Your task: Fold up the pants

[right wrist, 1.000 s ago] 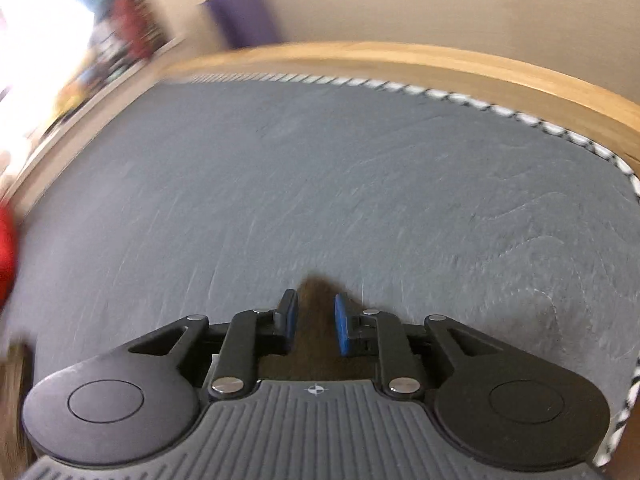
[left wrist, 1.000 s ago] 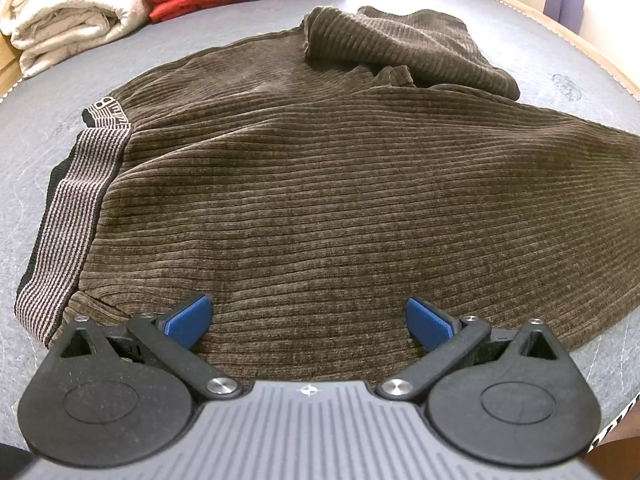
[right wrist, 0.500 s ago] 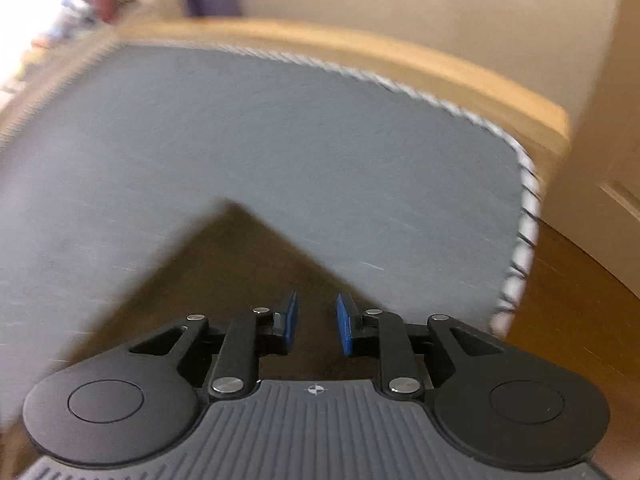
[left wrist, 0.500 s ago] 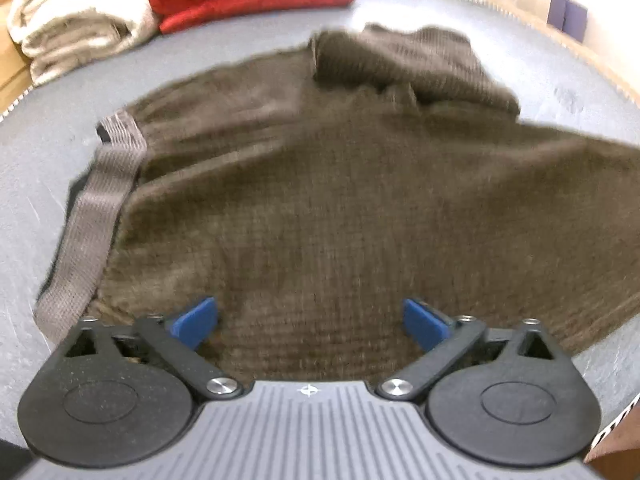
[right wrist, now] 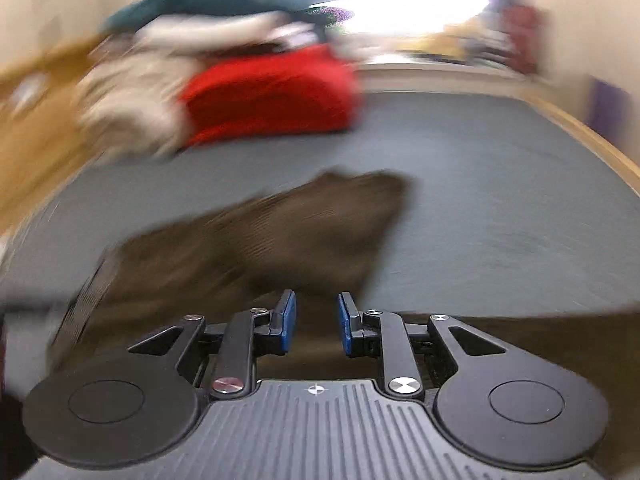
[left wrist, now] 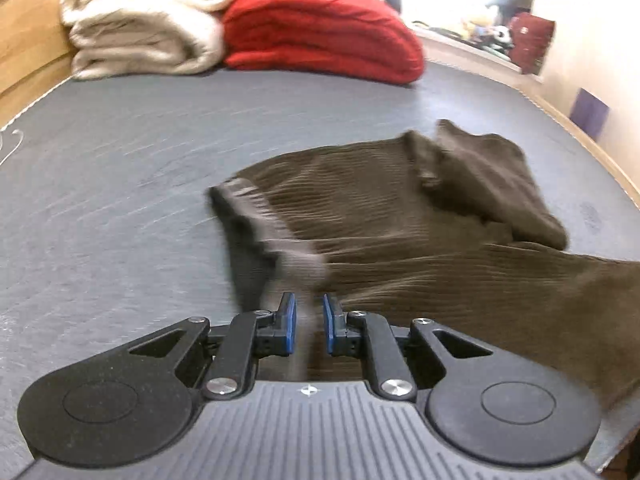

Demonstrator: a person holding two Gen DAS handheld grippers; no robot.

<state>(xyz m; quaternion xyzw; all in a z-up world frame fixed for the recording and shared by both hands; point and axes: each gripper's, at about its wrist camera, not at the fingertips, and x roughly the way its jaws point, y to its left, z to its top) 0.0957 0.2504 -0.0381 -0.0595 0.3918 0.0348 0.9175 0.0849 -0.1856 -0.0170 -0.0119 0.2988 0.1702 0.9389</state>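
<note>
- The grey bed (left wrist: 120,184) is the biggest thing here, with a wooden edge (right wrist: 592,140) along its right side.
- The brown ribbed pants (left wrist: 400,216) lie on the bed, spread out to the right in the left wrist view, with one part folded over at the far end.
- The near side of the pants is lifted off the bed, and the grey striped waistband (left wrist: 272,232) runs down to the left hand-held gripper.
- A red folded blanket (left wrist: 320,32) sits at the far end of the bed, touching a cream folded blanket (left wrist: 144,20) on its left.
- The left hand-held gripper (left wrist: 308,320) has just been closing, and its blue pads (left wrist: 289,320) now pinch the waistband.
- The right hand-held gripper (right wrist: 316,326) has its jaws only a little apart, with brown pants cloth between them (this view is very blurry), and the cloth looks pinched.
</note>
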